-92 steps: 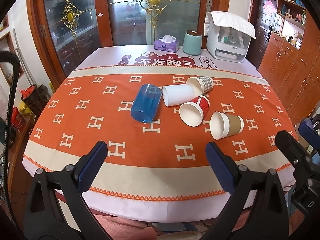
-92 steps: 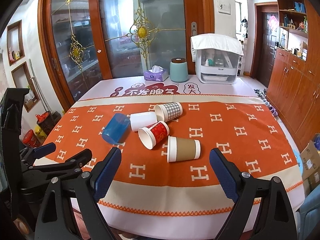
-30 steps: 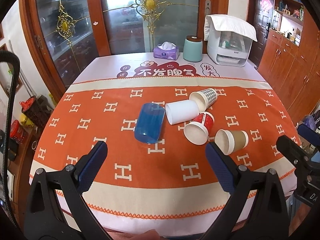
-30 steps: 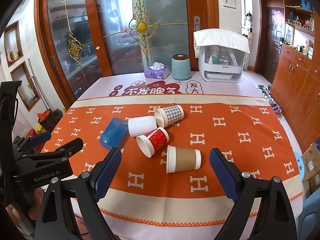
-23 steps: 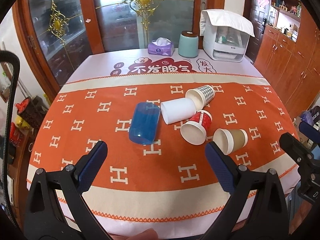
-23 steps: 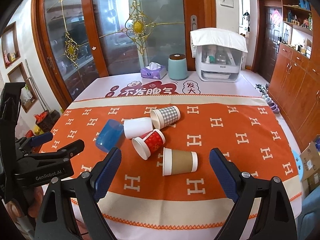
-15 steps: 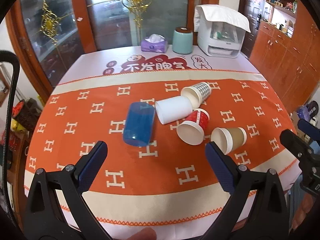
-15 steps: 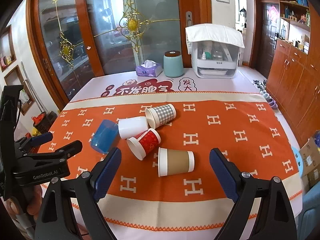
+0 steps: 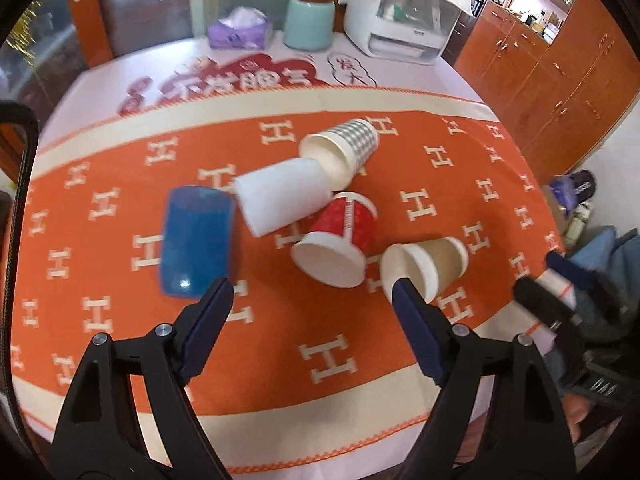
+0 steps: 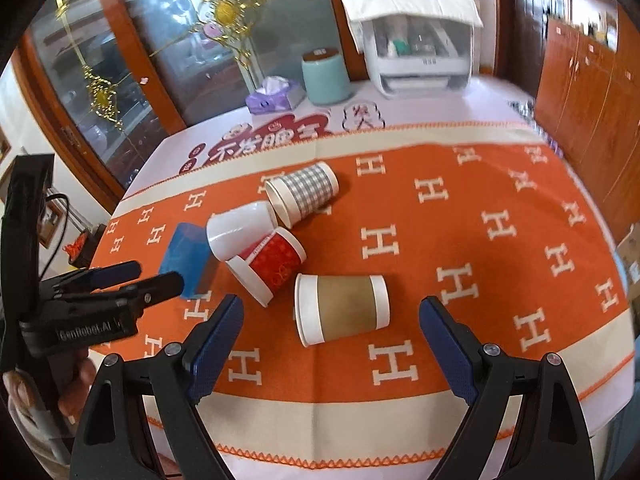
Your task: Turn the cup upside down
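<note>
While both grippers are held above the near edge of the table, nothing is gripped by either. The left gripper [image 9: 312, 304] is seen with its jaws spread wide, the blue pads apart over the orange H-patterned tablecloth [image 9: 344, 356]. The right gripper [image 10: 330, 322] is likewise spread, and the brown-sleeved paper cup [image 10: 342, 308] is framed between its fingertips, lying on its side with the mouth toward the left; no contact is seen. In the left wrist view the rim of that cup is partly covered by the right-hand pad. Just beside it the red paper cup [image 10: 272, 264] lies tilted, mouth toward the camera, touching the white cup [image 10: 238, 232]. The grey checked paper cup [image 10: 302, 192] lies behind these, its rim against the white cup. The blue plastic cup [image 9: 196, 240] lies on its side at the left of the group; in the right wrist view it is partly hidden by the left gripper's fingers. At the far edge a purple tissue box [image 10: 274, 96], a teal canister [image 10: 324, 76] and a white covered appliance [image 10: 416, 44] are recorded, blurred.
</note>
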`<state>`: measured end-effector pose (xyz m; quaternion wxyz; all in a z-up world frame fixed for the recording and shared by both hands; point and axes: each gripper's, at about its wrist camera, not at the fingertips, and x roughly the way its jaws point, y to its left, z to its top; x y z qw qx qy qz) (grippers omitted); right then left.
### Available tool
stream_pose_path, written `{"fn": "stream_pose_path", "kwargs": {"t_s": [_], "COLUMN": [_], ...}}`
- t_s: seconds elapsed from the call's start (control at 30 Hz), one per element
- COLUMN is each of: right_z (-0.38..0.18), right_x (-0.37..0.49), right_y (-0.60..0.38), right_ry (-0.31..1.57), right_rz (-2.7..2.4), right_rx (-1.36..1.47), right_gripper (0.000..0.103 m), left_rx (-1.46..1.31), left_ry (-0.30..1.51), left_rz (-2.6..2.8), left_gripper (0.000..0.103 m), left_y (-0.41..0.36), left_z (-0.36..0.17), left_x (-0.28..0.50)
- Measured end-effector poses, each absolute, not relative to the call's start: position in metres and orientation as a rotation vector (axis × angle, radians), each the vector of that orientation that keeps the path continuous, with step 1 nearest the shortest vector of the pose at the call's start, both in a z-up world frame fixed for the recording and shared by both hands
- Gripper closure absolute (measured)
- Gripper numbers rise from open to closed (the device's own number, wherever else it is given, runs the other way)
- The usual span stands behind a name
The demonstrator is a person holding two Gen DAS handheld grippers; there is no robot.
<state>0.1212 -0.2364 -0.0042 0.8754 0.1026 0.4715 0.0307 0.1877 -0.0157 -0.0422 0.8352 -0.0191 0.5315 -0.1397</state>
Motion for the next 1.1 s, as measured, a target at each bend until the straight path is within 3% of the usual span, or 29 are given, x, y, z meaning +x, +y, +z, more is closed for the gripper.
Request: {"fn": "stream_pose_path", "kwargs": {"t_s": [0.3, 0.9, 1.0, 1.1], "right_z": [-0.046, -0.077, -0.079, -0.08], "right_x": [0.148, 0.155, 0.154, 0.153], "right_y": [-0.261, -0.282, -0.284, -0.287], "right_ry": [1.084, 1.143, 1.148, 1.147], "right_rz": [0.08, 0.065, 0.059, 0.055], "right_rx": [0.357, 0.447, 0.45, 0.452], "right_gripper": [0.014, 0.016, 0.017, 0.018], "left_rx": [0.019, 0.331, 0.336, 0.326], "left_ry": [1.248, 1.403, 1.43, 1.425], "left_rz": [-0.421, -0.411, -0.407, -0.399], "left_gripper": [0.034, 0.034, 0.043, 0.043], "left_y": [-0.055, -0.114, -0.117, -0.117], "left_z": [-0.064, -0.134, -0.143, -0.142], "left_x": [0.24, 0.271, 0.272, 0.272]}}
